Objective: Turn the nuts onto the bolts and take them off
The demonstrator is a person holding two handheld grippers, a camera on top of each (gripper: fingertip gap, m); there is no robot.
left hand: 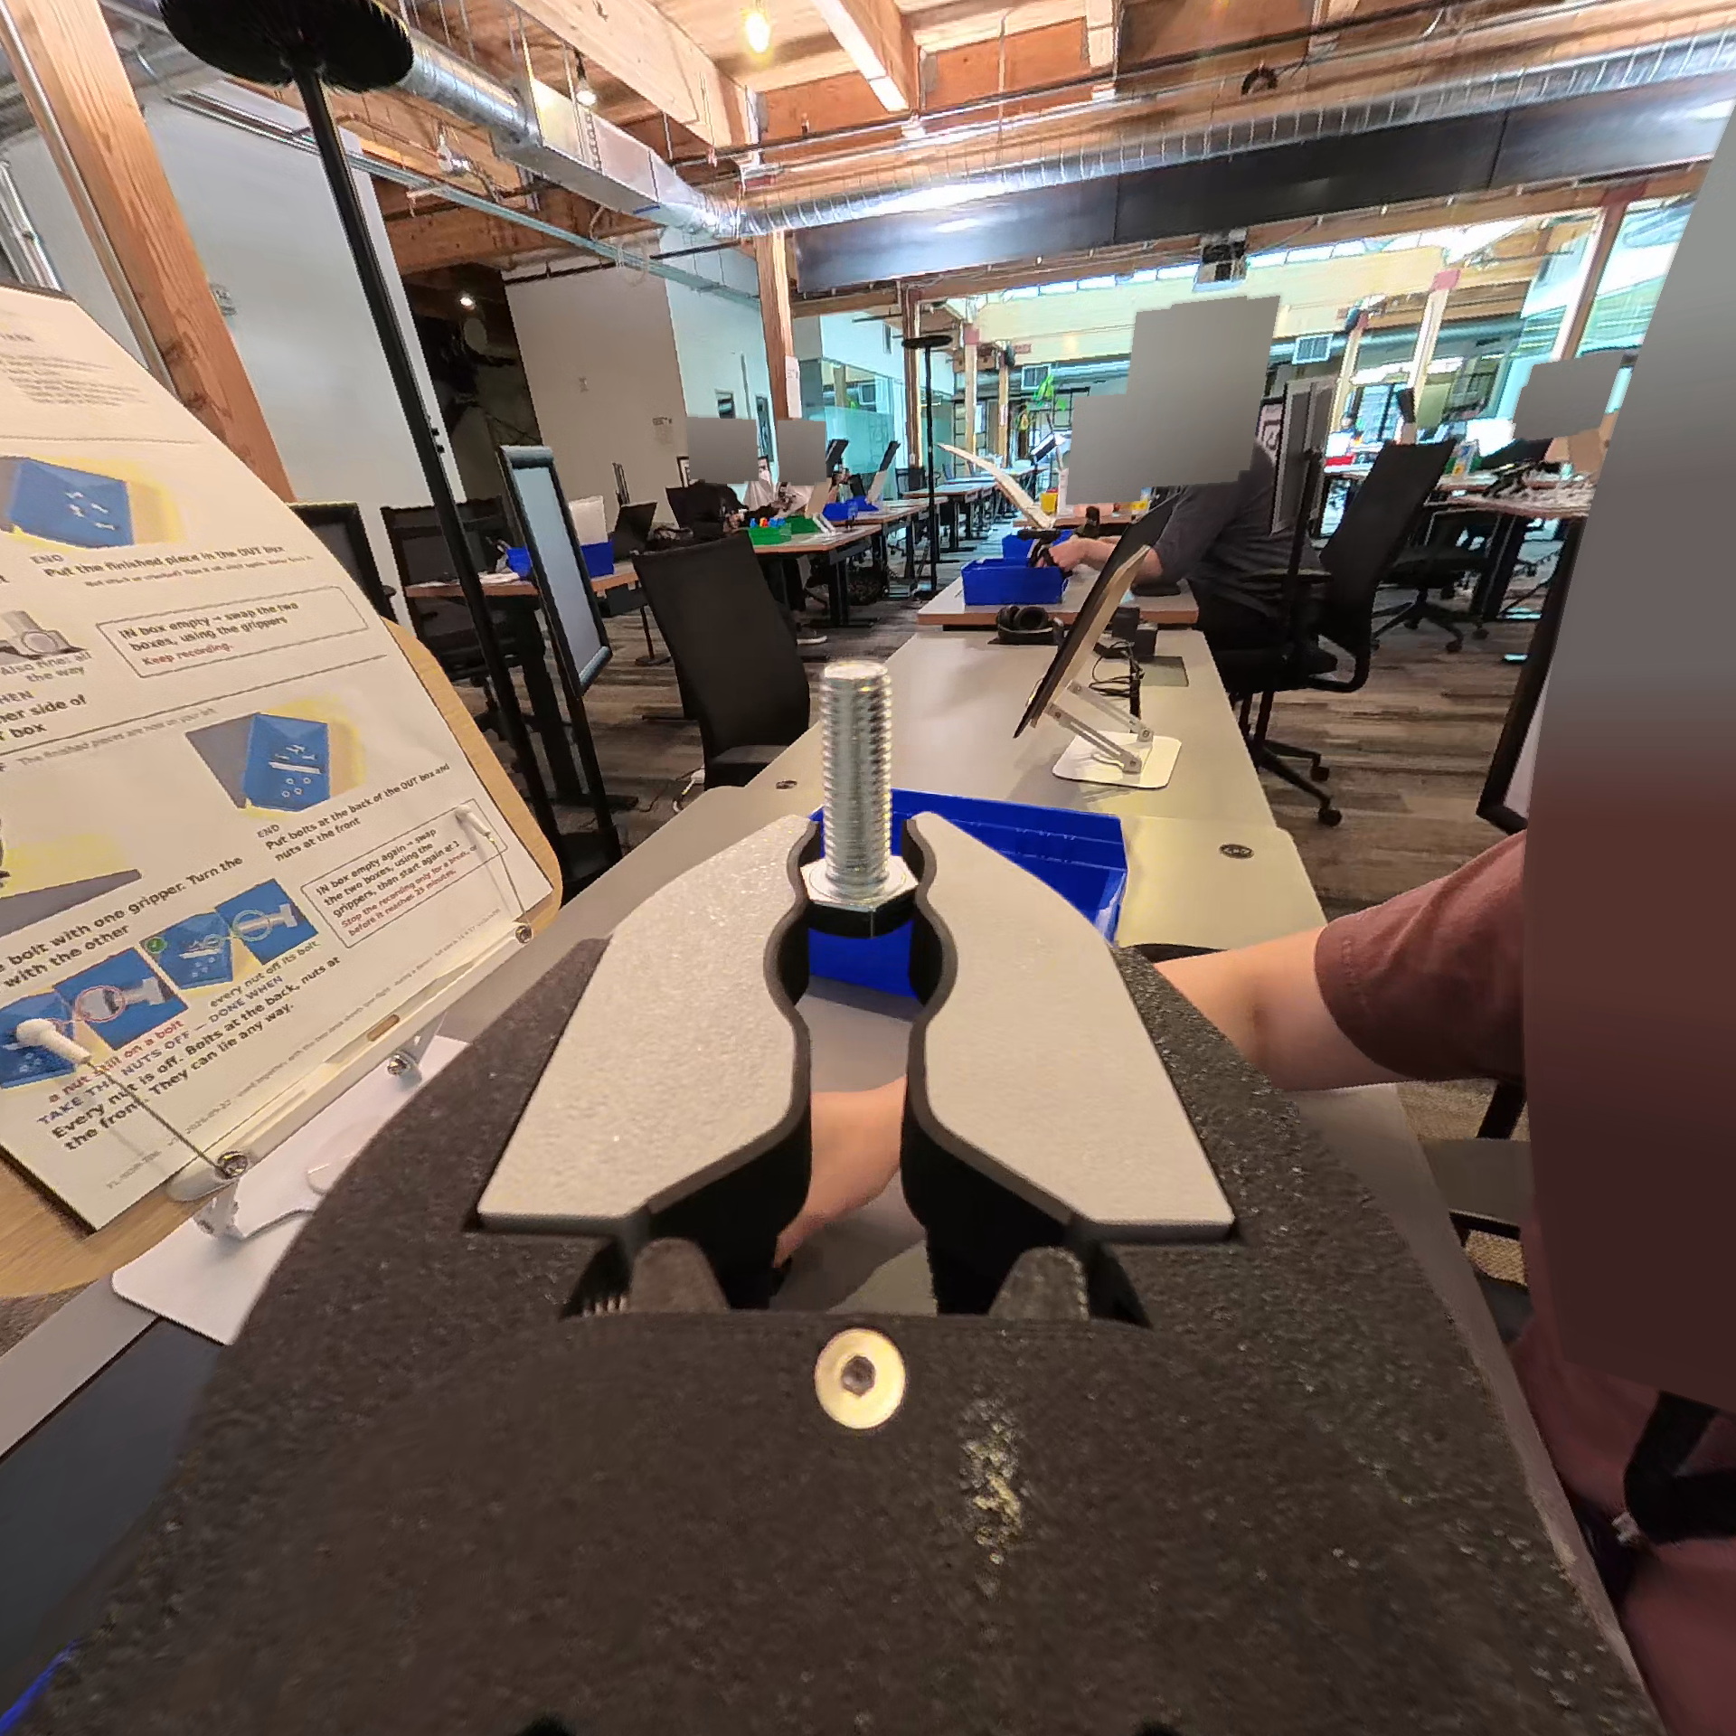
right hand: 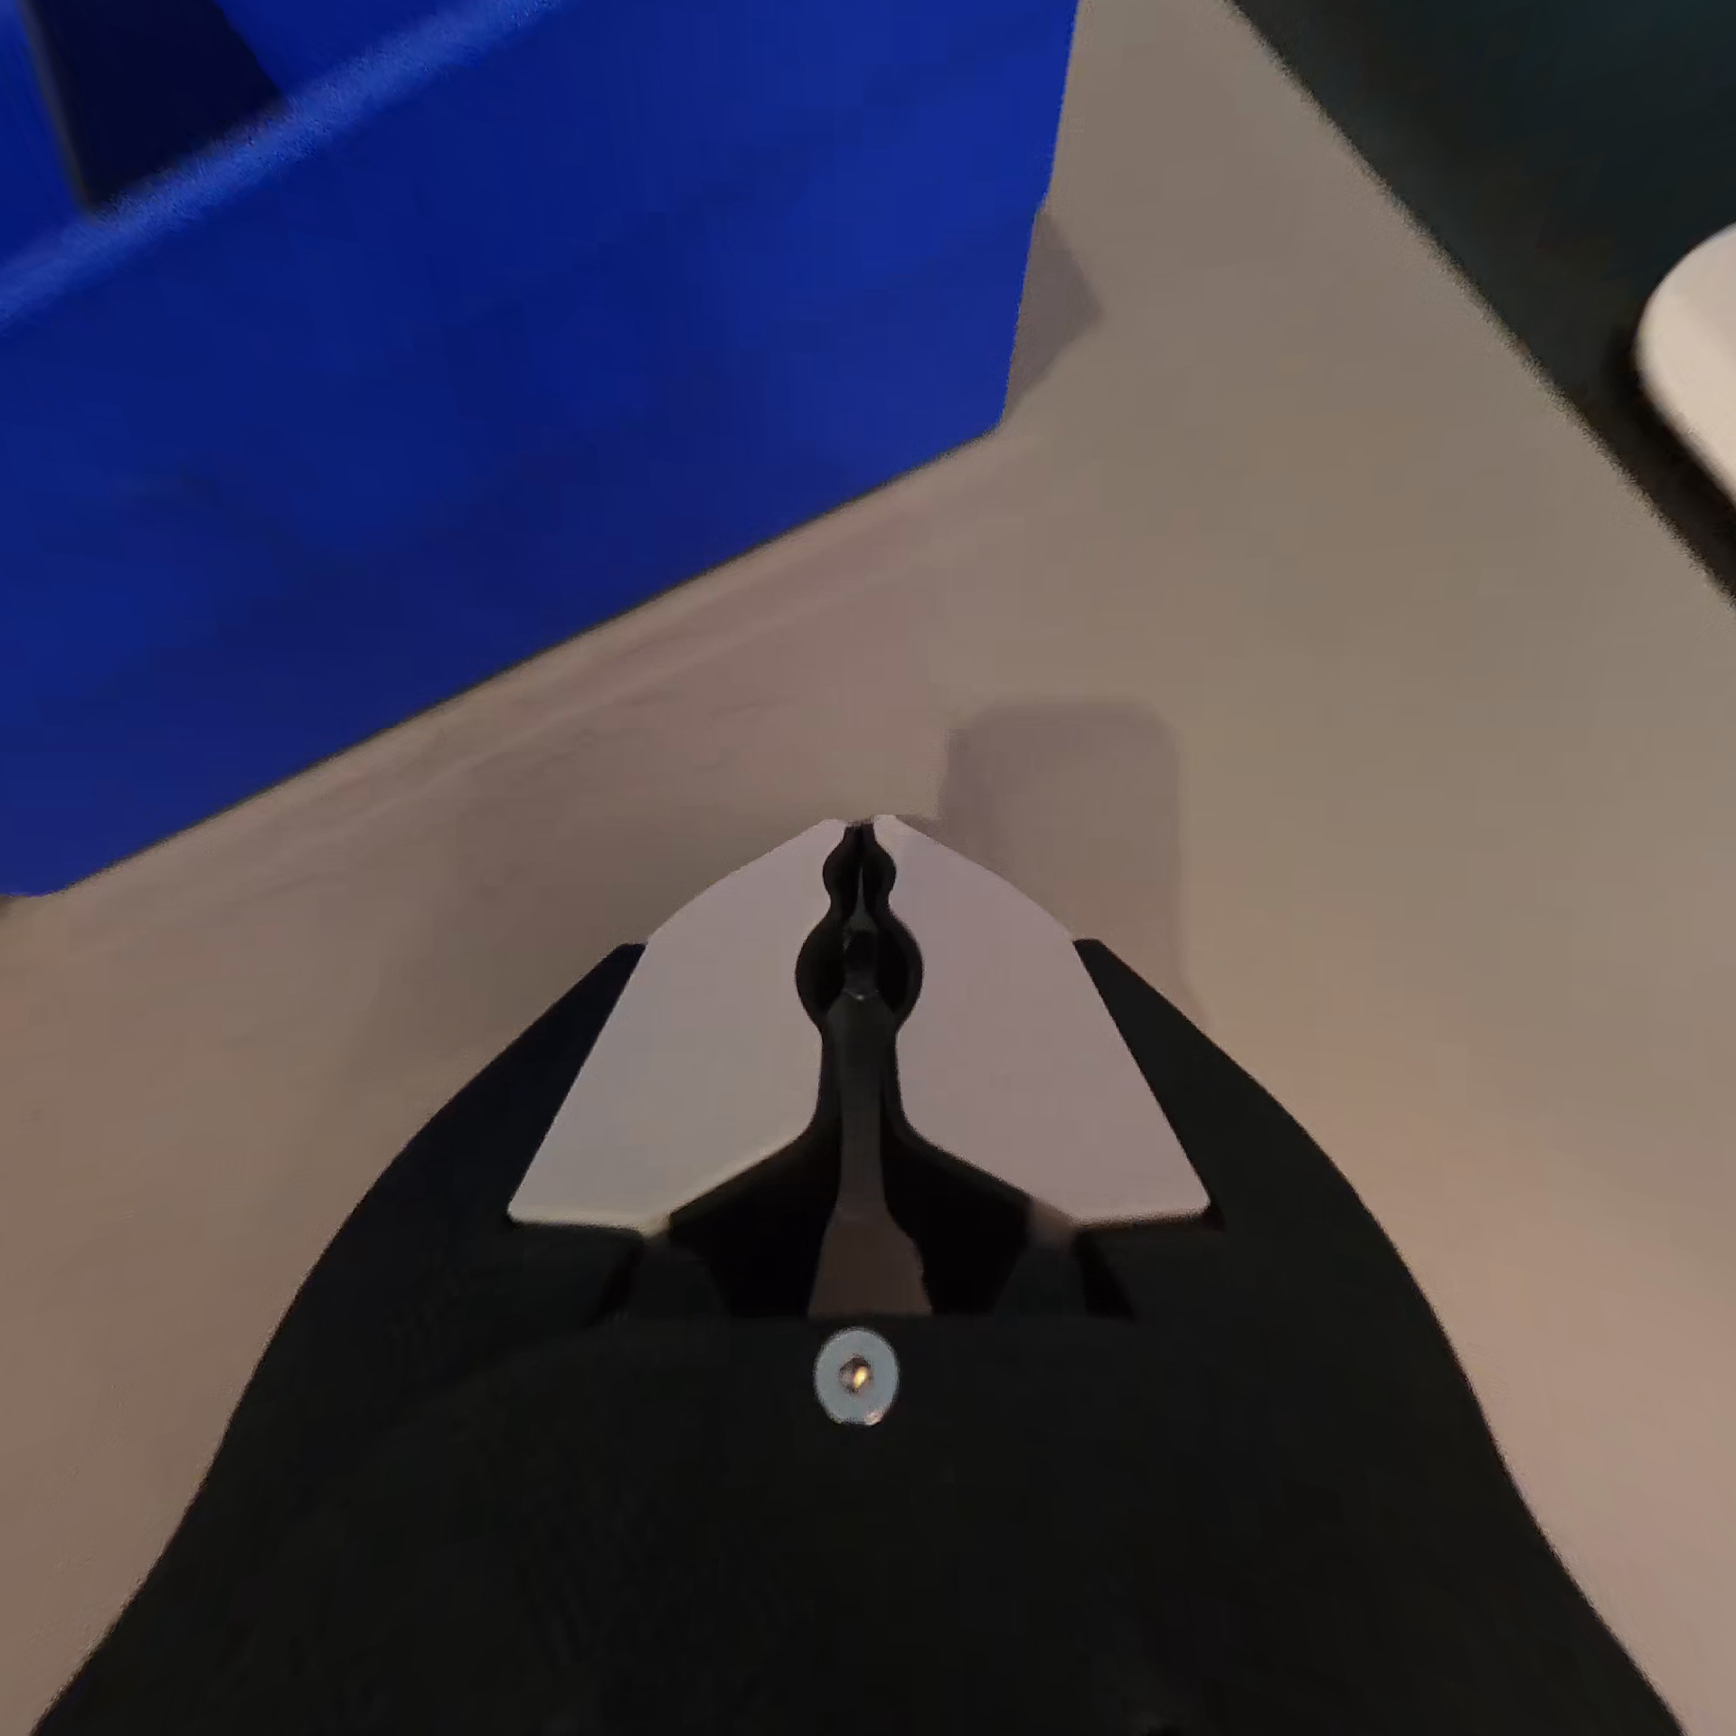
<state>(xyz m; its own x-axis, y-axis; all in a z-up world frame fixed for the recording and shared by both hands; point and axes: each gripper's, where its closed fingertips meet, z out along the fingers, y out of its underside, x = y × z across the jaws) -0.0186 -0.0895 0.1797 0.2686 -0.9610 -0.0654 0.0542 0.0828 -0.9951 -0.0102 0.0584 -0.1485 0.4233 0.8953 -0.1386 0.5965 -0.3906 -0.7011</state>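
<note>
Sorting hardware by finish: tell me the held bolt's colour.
Shiny silver bolt, clearest in the left wrist view.

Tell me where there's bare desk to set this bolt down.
Bare grey desk lies right of the blue bin, out to the desk's dark edge, under the shut right gripper. The left gripper holds the bolt; its left is crowded by the instruction stand.

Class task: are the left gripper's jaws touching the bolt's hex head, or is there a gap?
Touching. The left wrist view shows the left gripper jaws pressed against both sides of the upright bolt at its head.
</note>
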